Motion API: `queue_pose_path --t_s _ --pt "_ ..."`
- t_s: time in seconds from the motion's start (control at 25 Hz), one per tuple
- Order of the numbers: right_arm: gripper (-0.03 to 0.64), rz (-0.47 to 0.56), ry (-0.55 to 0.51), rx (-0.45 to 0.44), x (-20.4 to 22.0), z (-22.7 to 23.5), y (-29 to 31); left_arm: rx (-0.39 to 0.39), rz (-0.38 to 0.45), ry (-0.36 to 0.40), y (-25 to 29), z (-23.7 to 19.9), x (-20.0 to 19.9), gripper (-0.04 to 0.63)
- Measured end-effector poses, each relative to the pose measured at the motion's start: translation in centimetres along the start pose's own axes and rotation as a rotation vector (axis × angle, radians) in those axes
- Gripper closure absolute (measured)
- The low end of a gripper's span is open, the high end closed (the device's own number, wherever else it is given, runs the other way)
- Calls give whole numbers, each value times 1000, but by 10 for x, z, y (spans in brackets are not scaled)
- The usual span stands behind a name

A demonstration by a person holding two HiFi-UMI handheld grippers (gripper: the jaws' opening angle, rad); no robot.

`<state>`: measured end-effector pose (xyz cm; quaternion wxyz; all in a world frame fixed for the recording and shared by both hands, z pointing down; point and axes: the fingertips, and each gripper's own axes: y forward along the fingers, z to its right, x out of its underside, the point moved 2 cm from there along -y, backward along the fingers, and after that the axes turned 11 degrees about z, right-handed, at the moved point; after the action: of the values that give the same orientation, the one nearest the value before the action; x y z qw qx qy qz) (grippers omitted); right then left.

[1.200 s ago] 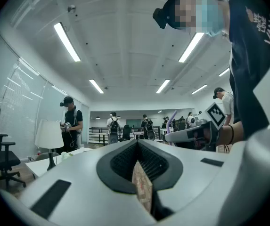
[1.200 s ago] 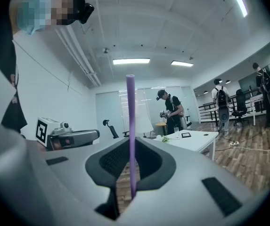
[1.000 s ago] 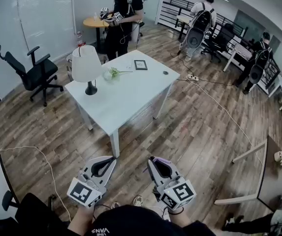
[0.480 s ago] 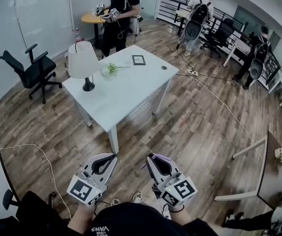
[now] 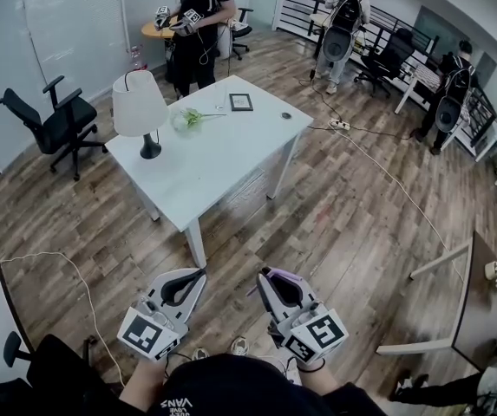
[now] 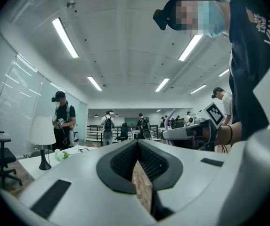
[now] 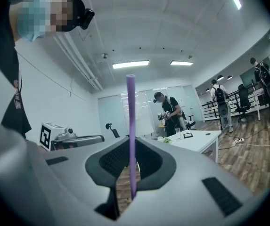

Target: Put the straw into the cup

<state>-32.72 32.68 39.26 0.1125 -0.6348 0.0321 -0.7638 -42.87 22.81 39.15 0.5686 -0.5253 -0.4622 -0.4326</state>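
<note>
My right gripper (image 5: 264, 273) is shut on a purple straw (image 7: 131, 126), which stands upright between its pads; its top end shows as a purple tip (image 5: 276, 275) in the head view. My left gripper (image 5: 201, 274) is held beside it with the jaws shut and nothing between them (image 6: 136, 144). Both are held level over the wooden floor, well short of the white table (image 5: 222, 159). A clear cup (image 7: 177, 133) stands on that table beside a small green plant (image 5: 187, 118), far from both grippers.
A white lamp (image 5: 140, 107) and a small picture frame (image 5: 241, 102) stand on the table. A black office chair (image 5: 53, 128) is at the left. A cable (image 5: 378, 167) runs across the floor. Several people with gear stand at the far end of the room.
The table and lamp have slid slightly up and left in the head view. The person behind the table has shifted left. Both grippers keep the same pose and grip.
</note>
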Motion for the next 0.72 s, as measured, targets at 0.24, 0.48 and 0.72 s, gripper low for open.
queue_pose_path --t_s 0.24,0.48,0.72 --pt "571 2 2 -5 -7 22 -5 -17 7 -2 19 5 3 584" --pt "571 4 -1 -24 -8 36 -13 -40 7 0 26 16 11 584" --pt "571 18 -3 -29 -12 48 -14 -42 -14 -6 34 19 18 584"
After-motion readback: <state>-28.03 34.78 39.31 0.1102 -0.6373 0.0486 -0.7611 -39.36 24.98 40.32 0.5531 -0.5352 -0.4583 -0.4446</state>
